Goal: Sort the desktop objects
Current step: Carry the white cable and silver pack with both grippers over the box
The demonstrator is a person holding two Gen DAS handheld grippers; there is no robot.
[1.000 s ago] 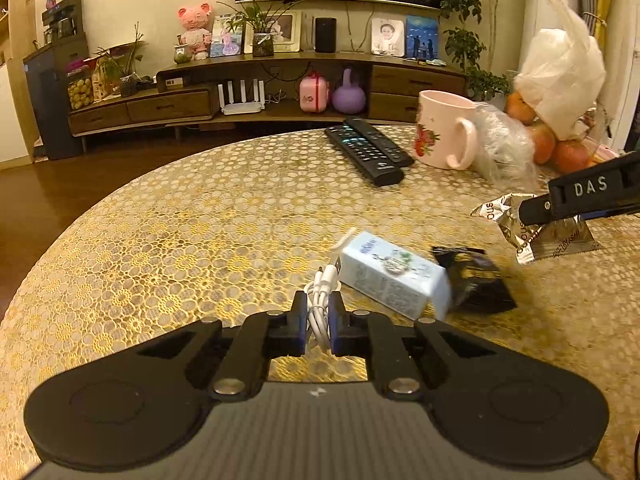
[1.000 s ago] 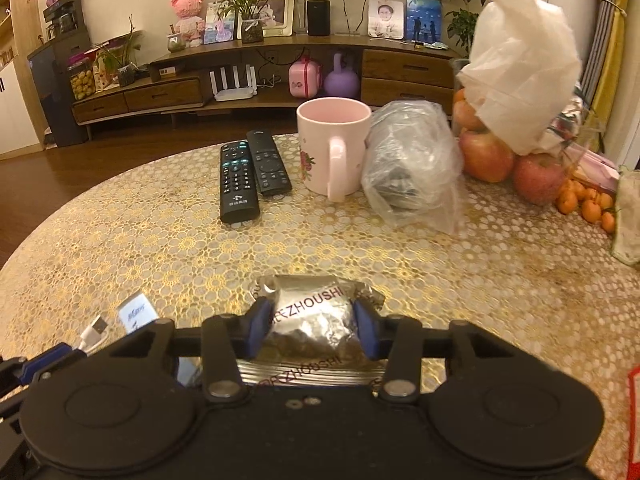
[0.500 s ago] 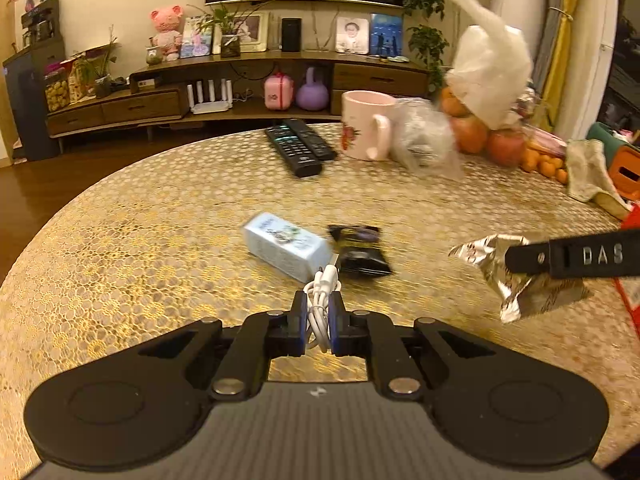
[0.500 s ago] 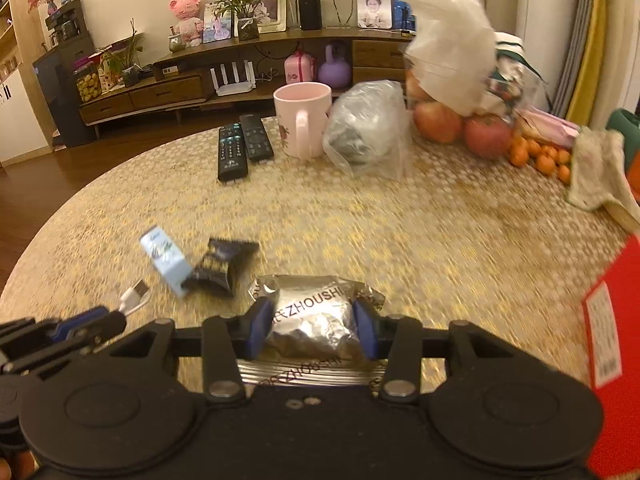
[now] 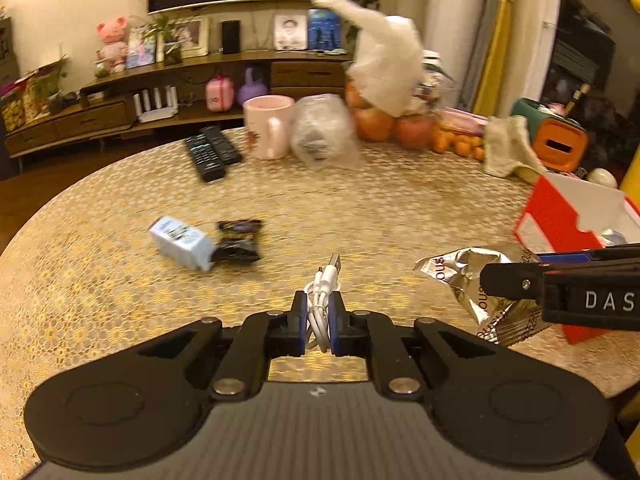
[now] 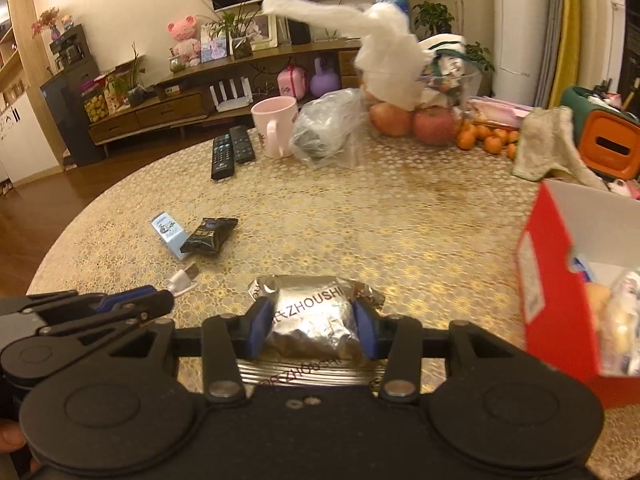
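Left gripper [image 5: 319, 320] is clamping a coiled white cable [image 5: 322, 300] above the table [image 5: 380, 208]. Right gripper [image 6: 313, 330] is squeezing a silver snack packet [image 6: 312, 312] beside the red box [image 6: 560, 312], while a small blue carton [image 6: 170, 236] and black packet [image 6: 209, 236] are lying touching farther out.

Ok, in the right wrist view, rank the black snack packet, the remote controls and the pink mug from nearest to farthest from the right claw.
1. Black snack packet: nearest the right claw, ahead on its left, against the small blue box.
2. Remote controls: farther back, left of centre.
3. Pink mug: farthest, just beyond and right of the remotes.
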